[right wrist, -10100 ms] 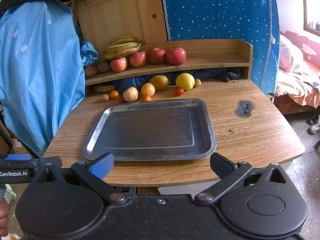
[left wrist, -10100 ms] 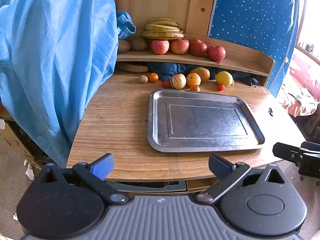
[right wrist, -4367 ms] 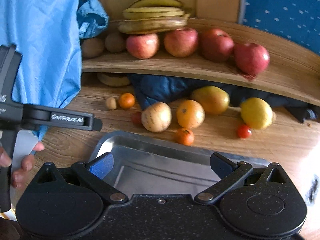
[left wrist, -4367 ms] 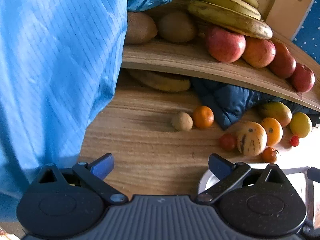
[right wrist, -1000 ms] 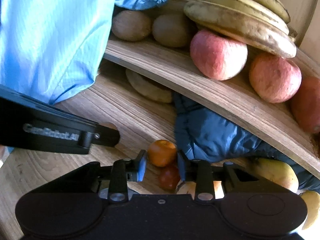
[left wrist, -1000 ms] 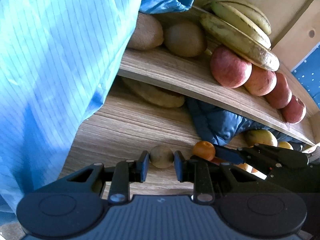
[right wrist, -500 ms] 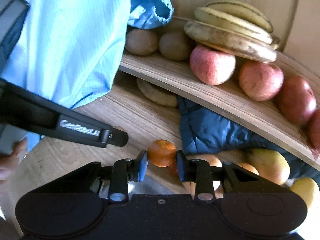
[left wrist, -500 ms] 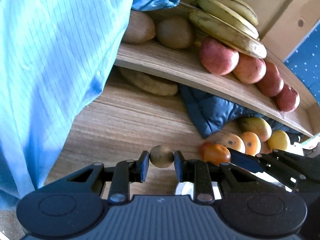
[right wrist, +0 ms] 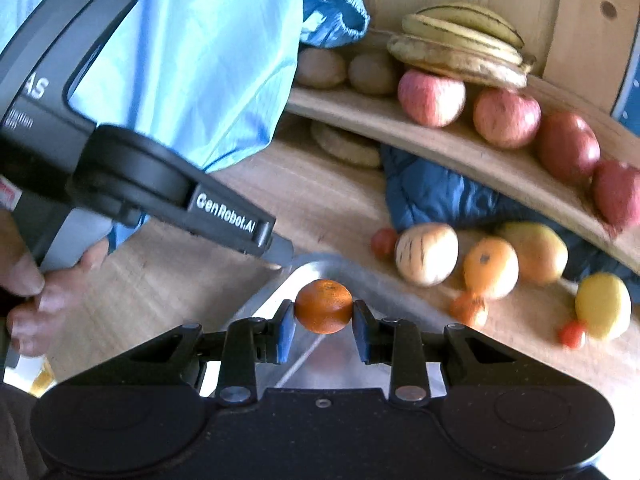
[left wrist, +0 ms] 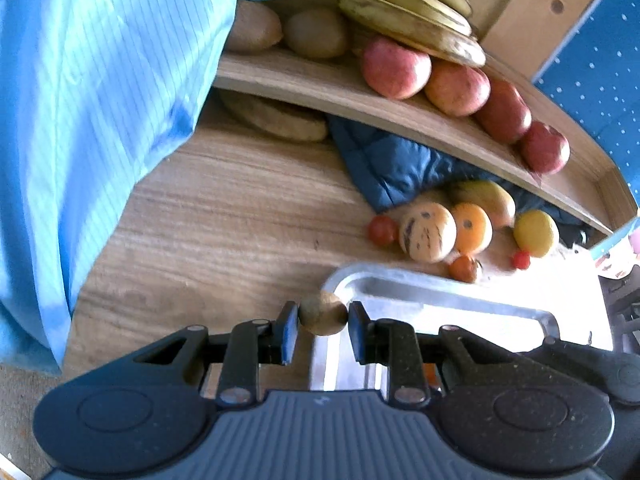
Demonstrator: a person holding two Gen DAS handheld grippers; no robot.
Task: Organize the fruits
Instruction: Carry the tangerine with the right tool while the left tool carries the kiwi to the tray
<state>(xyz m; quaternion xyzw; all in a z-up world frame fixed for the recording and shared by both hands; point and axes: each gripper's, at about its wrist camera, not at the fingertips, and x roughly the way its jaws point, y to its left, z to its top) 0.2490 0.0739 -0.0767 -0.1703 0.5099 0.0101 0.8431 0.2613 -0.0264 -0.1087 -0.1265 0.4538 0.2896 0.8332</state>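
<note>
My left gripper point(left wrist: 323, 318) is shut on a small brown round fruit point(left wrist: 323, 315), held over the near left corner of the metal tray point(left wrist: 440, 282). In the right wrist view my right gripper point(right wrist: 324, 314) is shut on a small orange tangerine point(right wrist: 324, 311), above the tray's point(right wrist: 320, 262) left corner. The left gripper's body point(right wrist: 160, 188) crosses that view at the left, with a hand point(right wrist: 24, 288) on its handle. Behind the tray lie a striped pale melon point(left wrist: 427, 232), an orange point(left wrist: 472, 227), a mango point(left wrist: 488, 196), a lemon point(left wrist: 536, 233) and small red tomatoes point(left wrist: 382, 230).
A curved wooden shelf point(left wrist: 304, 82) at the back carries bananas point(left wrist: 416, 20), several red apples point(left wrist: 396, 68) and two kiwis point(left wrist: 316, 32). Blue cloth point(left wrist: 100, 100) hangs at the left over the table edge. A dark blue quilted cloth point(left wrist: 384, 164) lies under the shelf.
Both grippers have drawn back from the shelf and risen, each carrying its fruit; they now hang over the tray's left corner, and the tray has come into view.
</note>
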